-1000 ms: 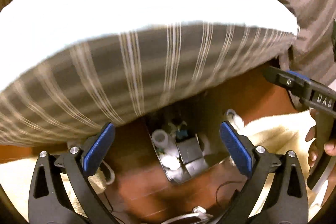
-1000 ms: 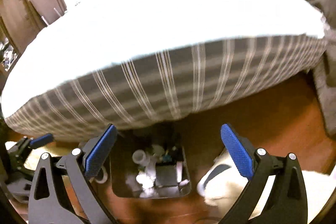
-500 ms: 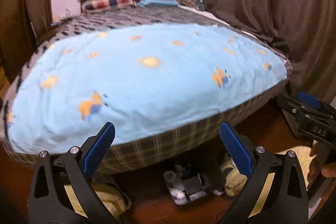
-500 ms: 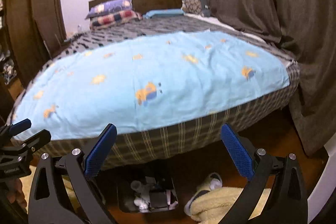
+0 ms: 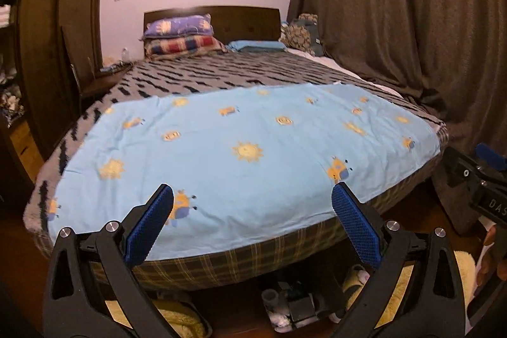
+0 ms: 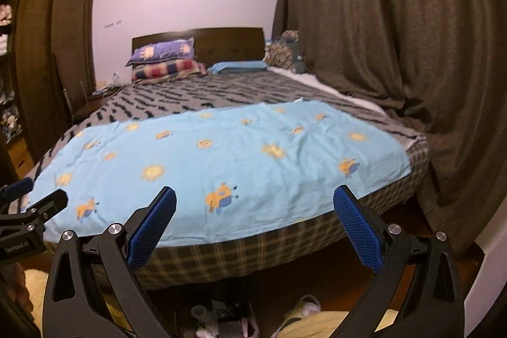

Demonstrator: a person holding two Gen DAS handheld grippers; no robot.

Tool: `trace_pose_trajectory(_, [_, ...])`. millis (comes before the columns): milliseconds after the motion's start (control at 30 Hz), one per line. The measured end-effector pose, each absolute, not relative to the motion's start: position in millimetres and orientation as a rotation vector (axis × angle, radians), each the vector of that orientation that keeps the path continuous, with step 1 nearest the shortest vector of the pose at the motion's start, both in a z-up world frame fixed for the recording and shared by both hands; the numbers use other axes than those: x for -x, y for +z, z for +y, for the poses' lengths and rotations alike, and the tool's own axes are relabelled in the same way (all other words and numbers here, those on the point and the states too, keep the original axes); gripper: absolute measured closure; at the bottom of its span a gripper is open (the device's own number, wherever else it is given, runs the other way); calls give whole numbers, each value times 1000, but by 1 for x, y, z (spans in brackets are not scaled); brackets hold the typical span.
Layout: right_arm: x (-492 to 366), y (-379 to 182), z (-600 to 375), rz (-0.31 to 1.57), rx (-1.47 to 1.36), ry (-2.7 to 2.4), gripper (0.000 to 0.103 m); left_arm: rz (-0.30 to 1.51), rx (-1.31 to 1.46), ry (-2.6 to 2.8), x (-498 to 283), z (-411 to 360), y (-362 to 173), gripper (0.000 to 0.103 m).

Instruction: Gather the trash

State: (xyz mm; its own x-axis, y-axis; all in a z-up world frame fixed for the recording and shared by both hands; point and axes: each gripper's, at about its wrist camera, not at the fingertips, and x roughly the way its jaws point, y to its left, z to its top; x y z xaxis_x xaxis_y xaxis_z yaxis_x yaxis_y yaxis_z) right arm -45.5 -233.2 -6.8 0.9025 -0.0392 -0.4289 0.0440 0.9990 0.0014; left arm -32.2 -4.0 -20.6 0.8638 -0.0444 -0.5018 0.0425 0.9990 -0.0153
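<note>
With both the left gripper (image 5: 252,211) and right gripper (image 6: 254,211) spread empty, reaching the bin (image 5: 293,308) under the near bed (image 5: 253,148) edge risks snagging the overhanging sheet.

Beyond the fingers stands the bed (image 5: 221,271), a light-blue sheet (image 5: 247,160) spread over its near end, pillows (image 5: 180,37) stacked at its far end.

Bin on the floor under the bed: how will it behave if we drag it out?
The bin is likely light: small, holding loose scraps. It should slide easily on the smooth wood floor. The cup upright inside may tip.
</note>
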Motion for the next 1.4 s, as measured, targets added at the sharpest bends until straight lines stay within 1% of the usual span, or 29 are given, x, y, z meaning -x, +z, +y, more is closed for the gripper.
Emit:
trace_pose_trajectory(333, [58,2,-233,412,-5,-48,3,488,12,-55,46,-4,-10,8])
trace_pose_trajectory(1400, [59,3,-234,424,-33,-26,3,481,17,-55,51,-2,-4,8])
